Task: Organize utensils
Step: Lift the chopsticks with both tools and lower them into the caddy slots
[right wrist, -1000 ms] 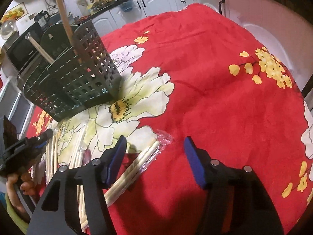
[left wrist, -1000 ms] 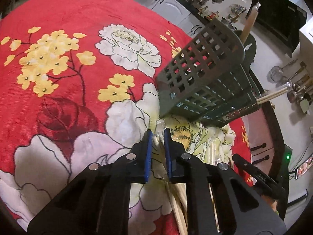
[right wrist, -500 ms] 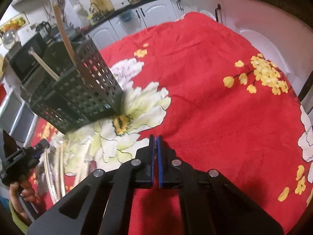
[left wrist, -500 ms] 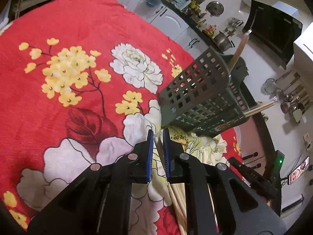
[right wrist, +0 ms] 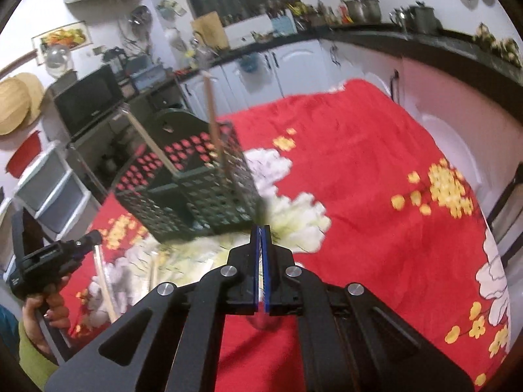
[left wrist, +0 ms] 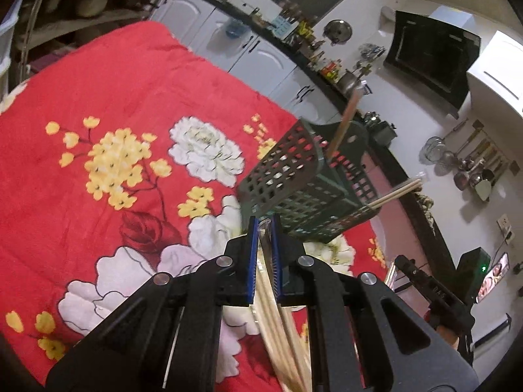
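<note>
Step in hand: carrying chopsticks to the rack. Left gripper (left wrist: pixel 262 228) pinches a wrapped bundle of chopsticks (left wrist: pixel 278 323), which trails back under the jaws, clear of the cloth (left wrist: pixel 108 75); right gripper (right wrist: pixel 260 235) is pressed fully together, a scrap of clear wrapper apparently caught below its pads, no utensil visible in it. The rack (left wrist: pixel 294 189) stands upright on the cloth just beyond both tips, already holding a wooden handle (left wrist: pixel 346 121) and a chopstick pair (left wrist: pixel 395 192); loose chopsticks (right wrist: pixel 106 287) lie on the cloth near the rack. Next move, as judged: raise the bundle above the rim, tip it upright, and lower it into an open compartment; the wrapper may snag on the lattice.
</note>
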`<state>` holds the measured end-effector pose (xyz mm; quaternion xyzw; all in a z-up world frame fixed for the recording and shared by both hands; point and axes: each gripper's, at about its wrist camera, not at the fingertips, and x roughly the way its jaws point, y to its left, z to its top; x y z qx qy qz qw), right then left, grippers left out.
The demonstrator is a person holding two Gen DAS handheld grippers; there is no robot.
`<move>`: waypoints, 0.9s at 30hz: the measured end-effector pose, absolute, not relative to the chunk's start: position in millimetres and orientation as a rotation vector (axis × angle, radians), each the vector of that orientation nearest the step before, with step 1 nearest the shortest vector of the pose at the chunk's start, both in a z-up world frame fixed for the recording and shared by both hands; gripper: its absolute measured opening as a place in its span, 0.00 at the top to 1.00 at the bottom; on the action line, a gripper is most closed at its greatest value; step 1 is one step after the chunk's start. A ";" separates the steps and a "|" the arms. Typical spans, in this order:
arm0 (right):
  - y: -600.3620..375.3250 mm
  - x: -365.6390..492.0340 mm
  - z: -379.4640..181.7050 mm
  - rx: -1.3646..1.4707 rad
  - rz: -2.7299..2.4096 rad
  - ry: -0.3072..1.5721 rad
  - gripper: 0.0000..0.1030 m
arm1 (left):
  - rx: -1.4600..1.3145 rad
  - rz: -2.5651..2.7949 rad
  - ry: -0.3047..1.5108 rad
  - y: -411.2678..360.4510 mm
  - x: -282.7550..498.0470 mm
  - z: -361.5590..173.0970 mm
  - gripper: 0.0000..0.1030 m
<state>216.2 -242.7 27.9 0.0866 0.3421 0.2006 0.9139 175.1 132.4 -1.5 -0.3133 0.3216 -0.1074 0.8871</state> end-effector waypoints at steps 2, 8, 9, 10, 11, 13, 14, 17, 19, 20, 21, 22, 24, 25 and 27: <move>-237.9 210.7 37.7 0.169 0.436 0.676 0.98 | -0.641 -0.234 0.652 130.1 173.0 6.4 0.96; -222.4 192.0 68.8 0.134 0.509 0.582 0.98 | -0.596 -0.276 0.609 118.4 170.3 31.4 0.97; -219.5 189.7 73.0 0.127 0.517 0.569 0.98 | -0.589 -0.282 0.606 116.5 170.4 34.1 0.97; -217.1 187.2 77.3 0.119 0.526 0.556 0.98 | -0.577 -0.290 0.600 112.9 170.6 38.6 0.97; -215.0 184.7 81.7 0.112 0.536 0.544 0.98 | -0.569 -0.295 0.595 110.0 171.1 41.9 0.97; -211.8 179.9 89.0 0.102 0.551 0.522 0.98 | -0.552 -0.309 0.585 104.1 172.2 48.8 0.97; -209.9 177.7 93.5 0.093 0.559 0.509 0.98 | -0.546 -0.314 0.581 101.7 172.6 51.8 0.97; -206.7 173.3 102.5 0.083 0.571 0.485 0.98 | -0.525 -0.333 0.566 93.8 173.4 61.6 0.97; -205.0 170.4 106.1 0.080 0.576 0.472 0.98 | -0.510 -0.346 0.555 88.8 174.0 68.1 0.97; -203.4 169.3 108.5 0.077 0.577 0.465 0.98 | -0.501 -0.355 0.548 86.1 173.9 72.1 0.98; -202.3 168.1 110.0 0.076 0.579 0.460 0.98 | -0.495 -0.362 0.543 83.4 174.2 75.3 0.98; -201.8 167.1 112.9 0.075 0.581 0.451 0.98 | -0.490 -0.367 0.538 82.1 174.0 77.2 0.97; -199.4 164.2 117.2 0.069 0.583 0.436 0.98 | -0.481 -0.382 0.526 77.2 175.2 83.8 0.97; -199.3 163.5 119.7 0.067 0.582 0.426 0.98 | -0.476 -0.388 0.521 75.7 175.4 86.1 0.97; -198.8 162.3 124.9 0.064 0.583 0.406 0.98 | -0.469 -0.397 0.512 71.6 176.5 91.0 0.97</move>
